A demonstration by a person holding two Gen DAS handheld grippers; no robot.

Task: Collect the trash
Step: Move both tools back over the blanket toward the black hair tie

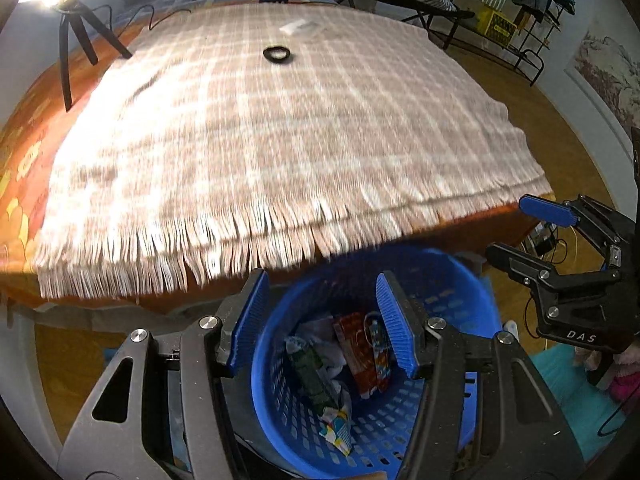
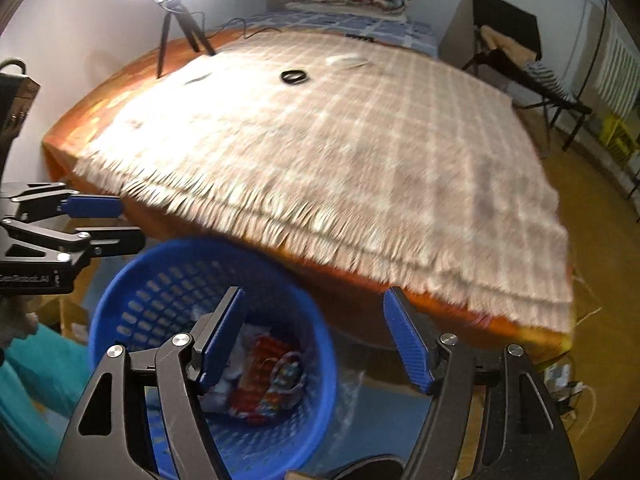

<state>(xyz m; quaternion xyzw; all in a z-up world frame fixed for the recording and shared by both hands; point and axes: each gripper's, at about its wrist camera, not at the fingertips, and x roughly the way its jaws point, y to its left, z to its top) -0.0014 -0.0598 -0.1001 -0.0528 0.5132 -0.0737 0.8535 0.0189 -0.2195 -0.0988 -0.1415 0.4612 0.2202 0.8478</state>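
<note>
A blue perforated basket (image 1: 280,400) stands on the floor at the foot of a bed, and several crumpled wrappers (image 1: 360,356) lie in it, red, green and patterned. My left gripper (image 1: 321,278) hovers above the basket, open, nothing between its blue pads. My right gripper (image 2: 315,292) hangs over the basket's (image 2: 160,292) right rim, open and empty too; the wrappers (image 2: 260,364) show beside its left finger. Each gripper appears in the other's view: the right gripper (image 1: 508,226) at the right edge, the left gripper (image 2: 130,222) at the left. A black ring (image 1: 277,53) and a pale scrap (image 1: 298,26) lie far up the bed.
A fringed plaid blanket (image 1: 280,140) covers an orange bedspread (image 1: 24,168). A bright lamp on a tripod (image 1: 76,32) stands at the bed's far left corner. A folding chair (image 2: 520,68), a clothes rack (image 1: 536,8) and a yellow crate (image 1: 498,24) stand at the right, with cables on the floor.
</note>
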